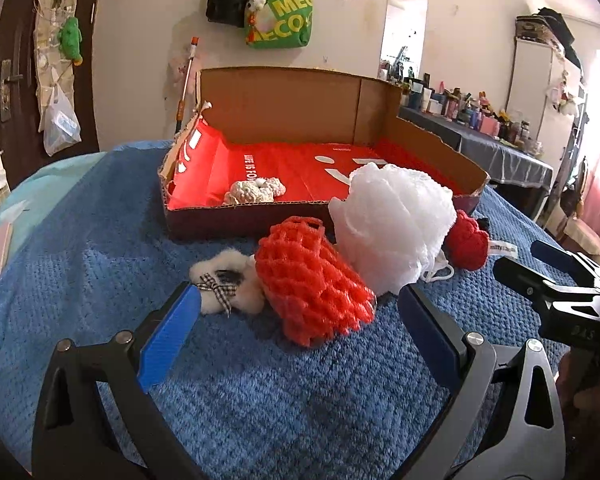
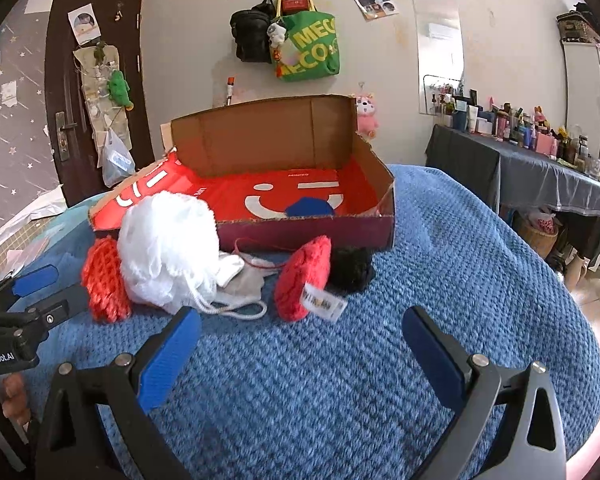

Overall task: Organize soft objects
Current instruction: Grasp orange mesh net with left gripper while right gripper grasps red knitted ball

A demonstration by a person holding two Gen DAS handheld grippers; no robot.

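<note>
The left gripper [image 1: 300,320], jaws wide apart and empty, faces the red net sponge [image 1: 312,280] lying on the blue blanket [image 1: 100,240] directly ahead, nearer than the open right gripper [image 2: 300,344].

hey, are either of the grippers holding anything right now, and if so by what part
Nothing is held. The left gripper is open with its fingers apart before the red mesh sponge; the right gripper is open over bare blue blanket.

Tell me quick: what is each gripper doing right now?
Left gripper: open, empty, just short of the red foam net sleeve.
Right gripper: open, empty, above the blue textured blanket.
</note>
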